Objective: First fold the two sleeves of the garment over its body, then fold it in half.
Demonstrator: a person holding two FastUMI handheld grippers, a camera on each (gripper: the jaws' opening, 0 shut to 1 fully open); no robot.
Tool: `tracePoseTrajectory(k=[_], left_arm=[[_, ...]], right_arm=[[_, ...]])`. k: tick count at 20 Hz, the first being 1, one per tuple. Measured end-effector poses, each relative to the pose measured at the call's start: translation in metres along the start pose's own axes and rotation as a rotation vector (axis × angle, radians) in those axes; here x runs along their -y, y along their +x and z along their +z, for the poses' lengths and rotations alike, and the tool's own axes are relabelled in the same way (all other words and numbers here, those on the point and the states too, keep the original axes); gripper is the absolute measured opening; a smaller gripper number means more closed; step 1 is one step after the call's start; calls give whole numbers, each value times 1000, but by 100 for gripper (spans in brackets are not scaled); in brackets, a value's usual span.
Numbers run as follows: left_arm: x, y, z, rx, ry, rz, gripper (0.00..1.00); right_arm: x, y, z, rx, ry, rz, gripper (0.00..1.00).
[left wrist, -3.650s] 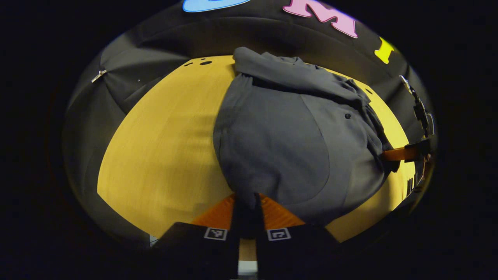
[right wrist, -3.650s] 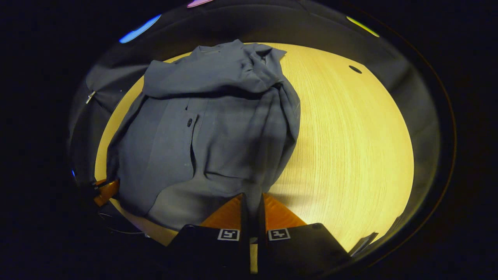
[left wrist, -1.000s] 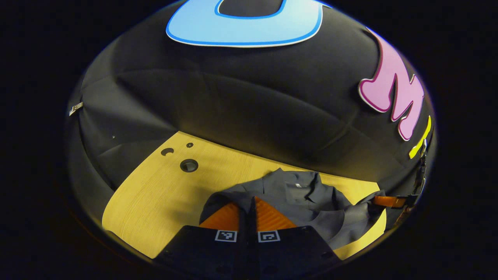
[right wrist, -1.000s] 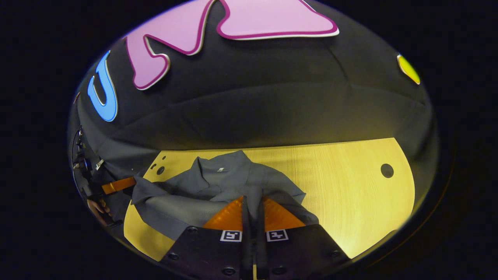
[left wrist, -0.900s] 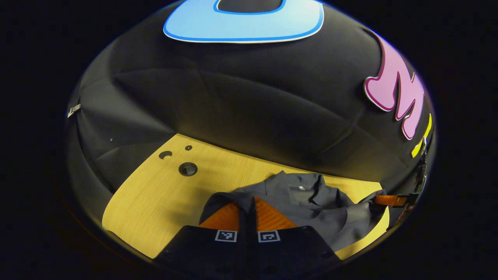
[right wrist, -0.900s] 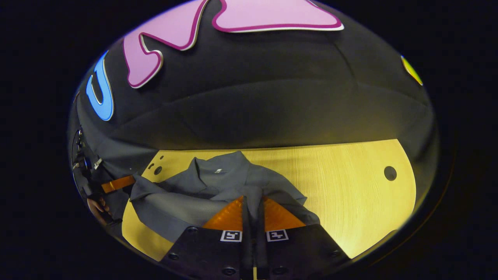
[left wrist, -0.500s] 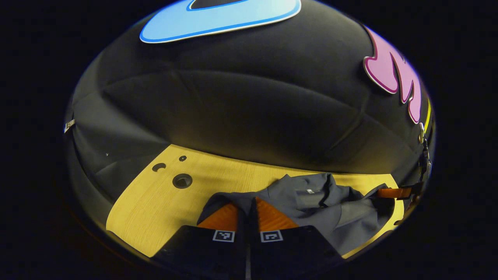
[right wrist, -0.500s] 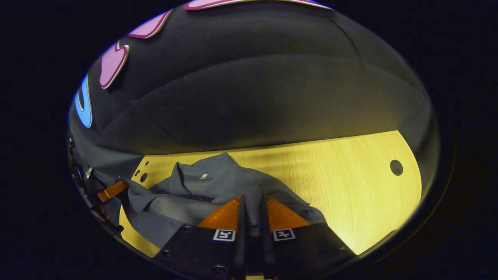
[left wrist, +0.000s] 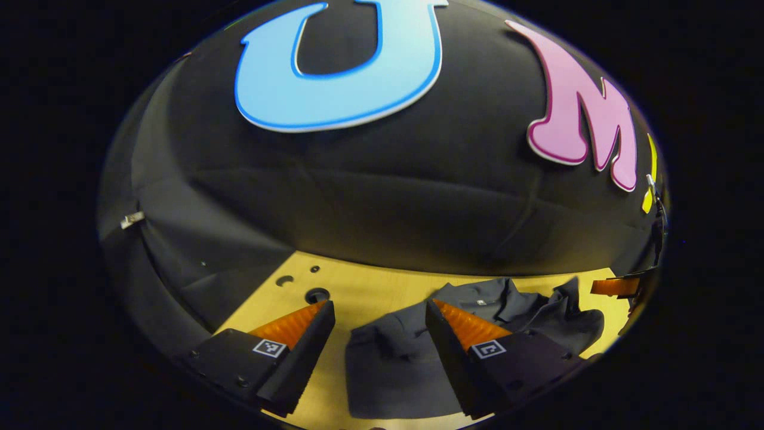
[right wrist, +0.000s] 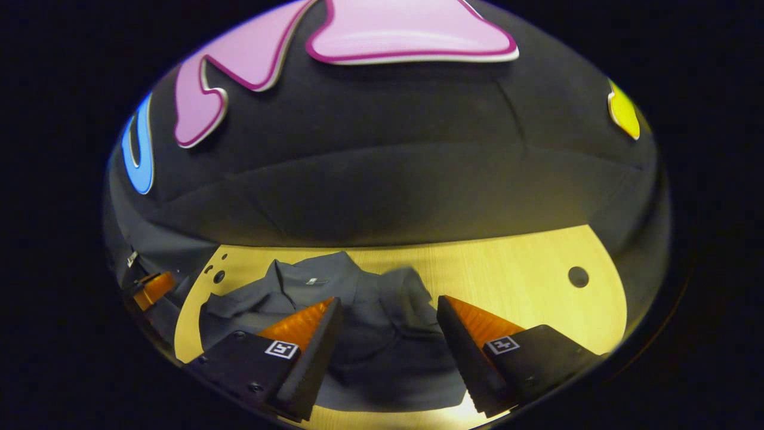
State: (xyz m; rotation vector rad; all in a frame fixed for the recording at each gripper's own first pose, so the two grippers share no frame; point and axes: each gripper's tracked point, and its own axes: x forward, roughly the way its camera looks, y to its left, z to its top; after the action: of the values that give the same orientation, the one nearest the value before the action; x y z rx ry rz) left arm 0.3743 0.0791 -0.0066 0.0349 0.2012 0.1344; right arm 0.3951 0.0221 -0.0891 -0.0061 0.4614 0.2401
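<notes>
A dark grey collared shirt lies folded on the yellow wooden table, collar toward the back wall. My left gripper stands open just above the shirt's near left part, with nothing between its fingers. In the right gripper view the same shirt lies below my right gripper, which is open and holds nothing; the collar is at the far left. A fold of cloth humps up between the right fingers. Each view shows the other gripper far off, the right one and the left one.
The table has round holes, several at its far left corner and one at its far right. The black cloth wall rises right behind the table's back edge. Bare wood lies right of the shirt.
Both grippers were shut on the shirt's hem, carrying it toward the collar. Now both have opened and let go, and the cloth has dropped onto the shirt.
</notes>
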Motion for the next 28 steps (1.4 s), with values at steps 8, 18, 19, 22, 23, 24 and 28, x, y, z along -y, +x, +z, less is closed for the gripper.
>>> tracePoseTrajectory(k=[8,18,19,22,23,24,28], left_arm=[[2,-142,34,159,44,-83,96],[-1,-295,-11,258,1,-188,96],[-2,-305,-18,261,-2,-194,96],[-10,-331,-39,249,-10,-193,96],[-14,-338,-46,240,-17,-190,96],[-20,-345,-54,230,-27,-182,96],[-37,-355,-89,170,-49,-167,96]], right_arm=[[-35,-135,18,202,-93,-52,99],[-55,-290,-37,354,-79,-53,99],[-54,-300,-46,364,-70,-65,99],[-56,-327,-74,359,-61,-79,99],[-57,-335,-83,352,-63,-80,99],[-59,-341,-94,337,-65,-83,99],[-76,-360,-133,290,-65,-63,99]])
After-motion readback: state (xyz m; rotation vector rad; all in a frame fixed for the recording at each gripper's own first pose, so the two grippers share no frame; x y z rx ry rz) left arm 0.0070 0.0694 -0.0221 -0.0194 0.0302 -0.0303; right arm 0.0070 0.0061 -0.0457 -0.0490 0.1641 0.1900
